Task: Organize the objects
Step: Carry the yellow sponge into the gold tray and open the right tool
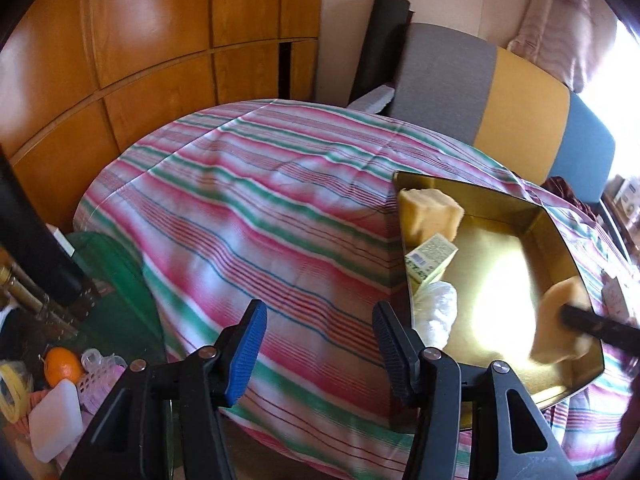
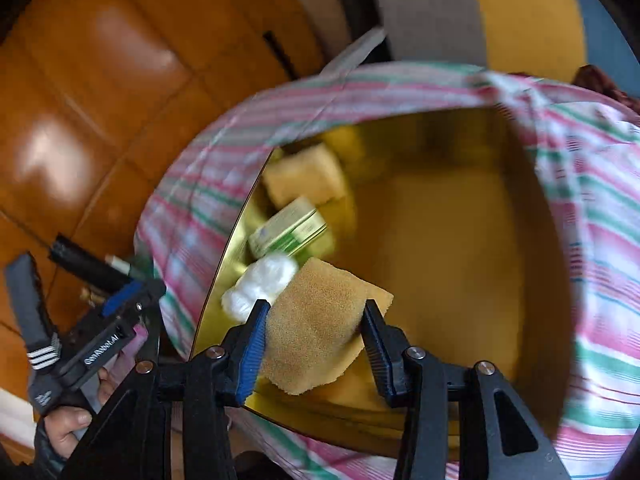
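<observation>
Over gold tray (image 2: 460, 240) | right fingers (image 2: 256, 332) clamp sponge (image 2: 316, 320) | left fingers (image 1: 248, 344) wide, empty

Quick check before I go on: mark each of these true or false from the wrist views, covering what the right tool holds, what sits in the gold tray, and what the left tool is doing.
1. The right tool grips a tan sponge over the gold tray. True.
2. The left tool holds the green box. False: it is open and holds nothing; the green box lies in the tray.
3. A white plastic-wrapped bundle lies in the tray beside the green box. True.
4. The tray sits on bare wood. False: it rests on a striped cloth.
5. Only one sponge is in view. False: a second sponge lies in the tray's far corner.
</observation>
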`<state>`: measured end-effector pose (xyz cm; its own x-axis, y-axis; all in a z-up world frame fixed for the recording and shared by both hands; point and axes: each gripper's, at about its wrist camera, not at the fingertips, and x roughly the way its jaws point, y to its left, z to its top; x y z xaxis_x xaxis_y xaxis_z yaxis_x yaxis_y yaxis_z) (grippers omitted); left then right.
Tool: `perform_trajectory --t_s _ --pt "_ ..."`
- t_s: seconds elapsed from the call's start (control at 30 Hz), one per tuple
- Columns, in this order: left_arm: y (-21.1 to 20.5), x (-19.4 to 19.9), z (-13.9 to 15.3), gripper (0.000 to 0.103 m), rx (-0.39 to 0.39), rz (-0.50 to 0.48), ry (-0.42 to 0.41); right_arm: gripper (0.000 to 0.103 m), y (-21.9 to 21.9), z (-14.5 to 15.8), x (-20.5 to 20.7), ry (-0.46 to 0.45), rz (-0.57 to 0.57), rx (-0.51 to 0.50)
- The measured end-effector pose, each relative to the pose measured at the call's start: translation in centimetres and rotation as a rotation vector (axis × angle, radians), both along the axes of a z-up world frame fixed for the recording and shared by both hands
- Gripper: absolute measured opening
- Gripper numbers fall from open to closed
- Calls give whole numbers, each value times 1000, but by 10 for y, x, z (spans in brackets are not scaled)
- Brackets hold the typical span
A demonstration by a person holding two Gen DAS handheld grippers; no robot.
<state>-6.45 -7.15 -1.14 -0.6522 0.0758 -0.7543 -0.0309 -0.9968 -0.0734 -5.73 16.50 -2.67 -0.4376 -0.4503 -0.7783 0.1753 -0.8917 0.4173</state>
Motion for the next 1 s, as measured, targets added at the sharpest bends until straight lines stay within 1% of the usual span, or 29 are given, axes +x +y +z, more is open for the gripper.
perform_trajectory --t_s 0.1,0.2,0.3,0.37,0.43,0.57,0.8,1.0 --pt "-4 -1 -4 57 16 10 -6 50 -22 -12 -3 -25 31 4" --pt "-5 -1 -7 58 34 15 -12 52 -42 -23 -5 -54 76 -53" --pt "-5 1 -7 60 35 10 -7 57 -53 -27 3 -73 143 -113" --pt "-5 2 -5 63 36 11 4 65 -58 -26 7 -77 174 -133" --pt "-3 3 -3 64 32 11 15 70 -55 -23 10 -63 178 -139" --pt "1 5 1 64 20 1 31 75 -42 -11 18 -9 158 -123" --pt "17 13 14 67 -15 -34 78 75 -5 8 35 67 61 -23" --pt "40 23 21 67 -32 -92 98 76 33 20 48 113 -22 61"
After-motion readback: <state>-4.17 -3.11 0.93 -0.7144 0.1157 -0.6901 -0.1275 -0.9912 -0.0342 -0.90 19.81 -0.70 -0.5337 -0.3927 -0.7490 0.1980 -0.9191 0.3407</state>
